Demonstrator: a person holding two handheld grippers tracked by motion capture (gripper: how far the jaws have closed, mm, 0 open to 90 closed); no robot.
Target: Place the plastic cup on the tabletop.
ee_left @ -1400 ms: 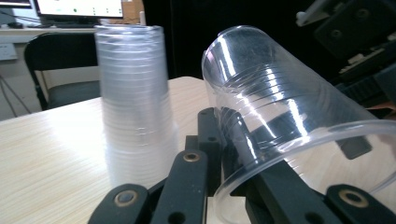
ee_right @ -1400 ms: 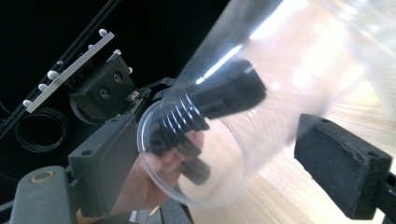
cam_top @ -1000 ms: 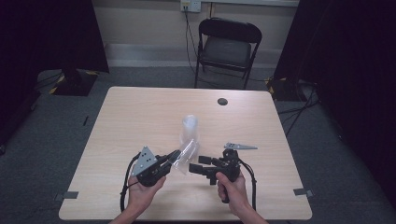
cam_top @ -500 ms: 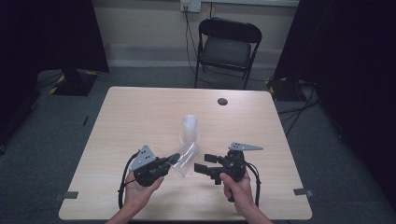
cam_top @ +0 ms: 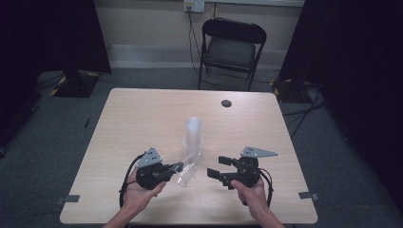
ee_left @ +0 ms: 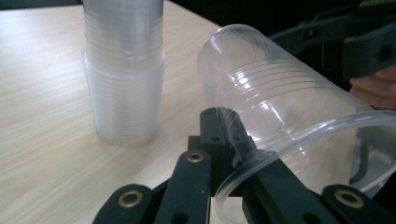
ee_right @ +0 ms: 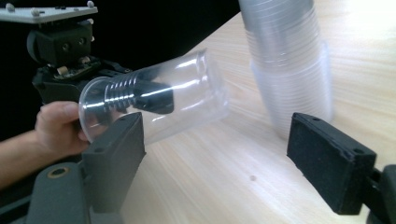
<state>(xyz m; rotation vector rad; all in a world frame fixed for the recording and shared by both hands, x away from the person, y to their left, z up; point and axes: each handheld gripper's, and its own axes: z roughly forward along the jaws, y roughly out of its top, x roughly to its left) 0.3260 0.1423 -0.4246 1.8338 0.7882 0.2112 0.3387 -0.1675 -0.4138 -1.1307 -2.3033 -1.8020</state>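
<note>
A tall stack of clear plastic cups (cam_top: 193, 134) (ee_left: 123, 70) (ee_right: 289, 60) stands upright at the table's middle. One single clear cup (cam_top: 188, 167) (ee_left: 289, 107) (ee_right: 187, 93) lies tilted beside the stack, base towards it. My left gripper (cam_top: 175, 167) (ee_left: 232, 156) is shut on this cup's rim, one jaw inside the cup and one outside. My right gripper (cam_top: 215, 167) (ee_right: 219, 154) stands open just right of the cup, its pads (ee_right: 331, 163) wide apart and touching nothing. The left gripper's body (ee_right: 60, 51) and the hand holding it face the right gripper's camera.
A small black disc (cam_top: 226, 103) lies near the table's far edge (cam_top: 190, 90). A black folding chair (cam_top: 231, 47) stands behind the table. Bare wood stretches to the left, right and far side of the cup stack.
My right gripper has drawn back to the right, away from the single cup. The left gripper and the cup it holds have barely moved.
</note>
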